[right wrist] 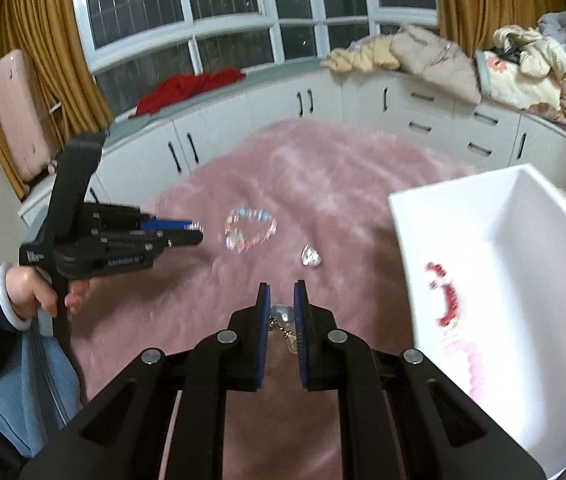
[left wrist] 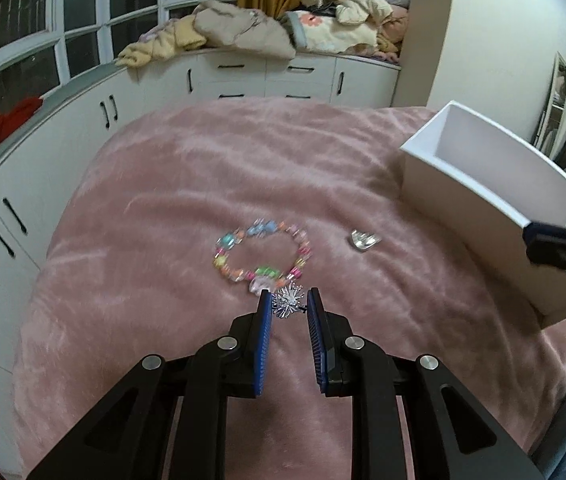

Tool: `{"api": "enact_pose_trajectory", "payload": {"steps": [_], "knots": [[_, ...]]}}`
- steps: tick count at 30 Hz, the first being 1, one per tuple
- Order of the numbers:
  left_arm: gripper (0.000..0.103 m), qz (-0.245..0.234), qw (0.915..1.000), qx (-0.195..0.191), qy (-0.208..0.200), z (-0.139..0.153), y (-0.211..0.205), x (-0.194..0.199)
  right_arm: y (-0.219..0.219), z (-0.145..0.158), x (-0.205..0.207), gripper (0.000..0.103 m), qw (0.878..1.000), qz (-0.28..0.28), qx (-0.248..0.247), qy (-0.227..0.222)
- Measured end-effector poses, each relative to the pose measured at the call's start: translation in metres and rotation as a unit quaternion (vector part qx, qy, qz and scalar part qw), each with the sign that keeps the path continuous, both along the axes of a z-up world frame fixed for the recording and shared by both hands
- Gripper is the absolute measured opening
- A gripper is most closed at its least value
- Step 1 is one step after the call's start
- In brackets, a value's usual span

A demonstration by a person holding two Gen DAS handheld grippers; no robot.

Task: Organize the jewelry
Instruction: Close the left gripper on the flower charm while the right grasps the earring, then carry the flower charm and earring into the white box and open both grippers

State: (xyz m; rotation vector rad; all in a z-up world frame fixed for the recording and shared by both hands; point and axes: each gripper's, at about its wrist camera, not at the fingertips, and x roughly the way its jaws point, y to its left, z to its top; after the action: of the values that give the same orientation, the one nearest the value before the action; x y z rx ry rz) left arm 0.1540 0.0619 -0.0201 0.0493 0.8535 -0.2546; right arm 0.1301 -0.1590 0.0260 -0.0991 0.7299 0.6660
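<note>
My left gripper is shut on a spiky silver brooch, held just above the pink blanket. A pastel bead bracelet lies right ahead of it, and a small silver piece lies to the right. My right gripper is shut on a pearl earring with a gold dangling part. The white box stands to its right and holds a red bracelet and a pink bracelet. The left gripper also shows in the right wrist view, near the bead bracelet.
White cabinets with black handles curve around the bed. Piled clothes and blankets lie on the window seat, with a red garment further along. The white box sits at the bed's right side.
</note>
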Motion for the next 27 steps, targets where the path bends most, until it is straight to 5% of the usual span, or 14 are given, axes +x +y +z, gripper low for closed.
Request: {"api": "enact_pose_trajectory", "payload": {"steps": [17, 27], "knots": [[0.023, -0.082, 0.9945, -0.018, -0.063, 0.098, -0.1, 0.026, -0.081, 0.05, 0.002, 0.013, 0.994, -0.087, 0.047, -0.045], [0.023, -0.135, 0.9898, -0.001, -0.044, 0.1, -0.179, 0.048, -0.116, 0.049, 0.003, 0.013, 0.987, -0.156, -0.013, -0.044]]}}
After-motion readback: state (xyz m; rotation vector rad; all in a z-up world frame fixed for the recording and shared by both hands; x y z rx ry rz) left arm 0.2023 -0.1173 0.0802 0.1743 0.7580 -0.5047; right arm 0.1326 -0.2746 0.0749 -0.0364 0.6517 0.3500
